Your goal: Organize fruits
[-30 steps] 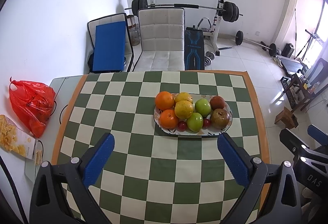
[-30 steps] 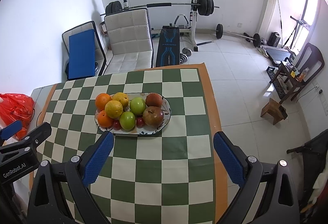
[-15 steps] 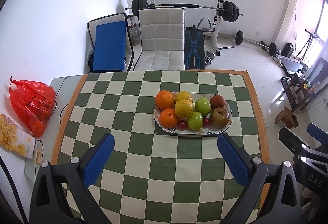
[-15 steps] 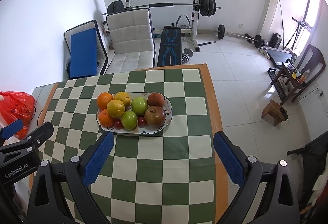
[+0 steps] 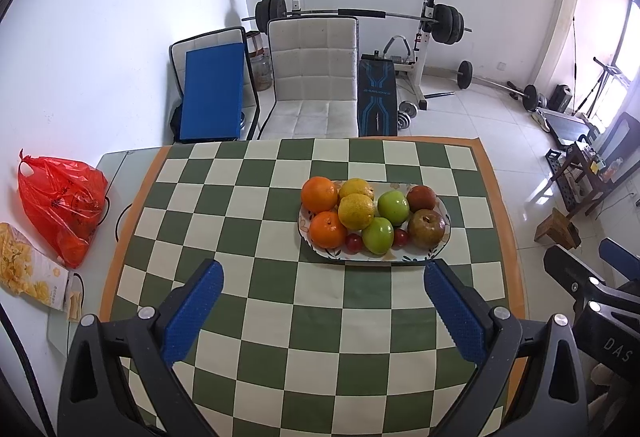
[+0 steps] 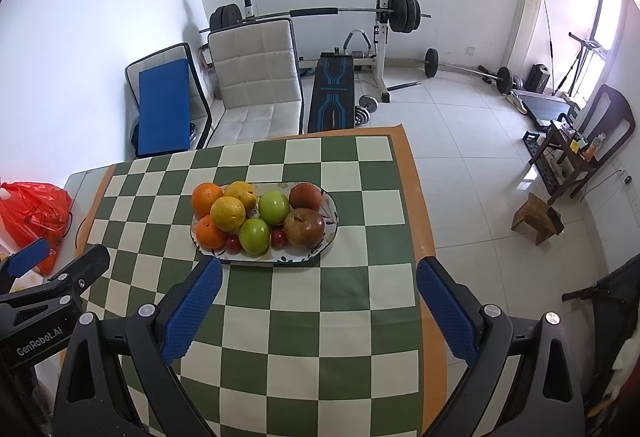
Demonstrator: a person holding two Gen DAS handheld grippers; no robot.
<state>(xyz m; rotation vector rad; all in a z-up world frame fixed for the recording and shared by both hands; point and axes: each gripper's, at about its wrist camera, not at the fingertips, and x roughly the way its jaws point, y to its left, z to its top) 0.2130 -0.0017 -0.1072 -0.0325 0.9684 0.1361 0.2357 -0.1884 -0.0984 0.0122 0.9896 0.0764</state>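
Observation:
An oval patterned plate (image 5: 416, 257) (image 6: 256, 257) sits on the green-and-white checked tablecloth (image 5: 280, 277) and is piled with fruit: two oranges (image 5: 319, 193), two yellow citrus (image 5: 356, 211), two green apples (image 5: 377, 235), two reddish-brown fruits (image 5: 429, 228) and small red ones (image 5: 354, 242). My left gripper (image 5: 322, 273) hovers open above the near half of the table, short of the plate, holding nothing. My right gripper (image 6: 318, 275) is also open and empty, its left fingertip (image 6: 208, 277) near the plate's front rim.
A red plastic bag (image 5: 60, 203) and a snack packet (image 5: 28, 273) lie at the table's left edge. Behind the table stand a white chair (image 5: 314, 77), a blue pad (image 5: 212, 93) and a weight bench (image 5: 376, 97). The tiled floor drops off to the right.
The right wrist view has shifted slightly, so the plate sits a little nearer and more central. The left gripper has barely moved. Both stay open.

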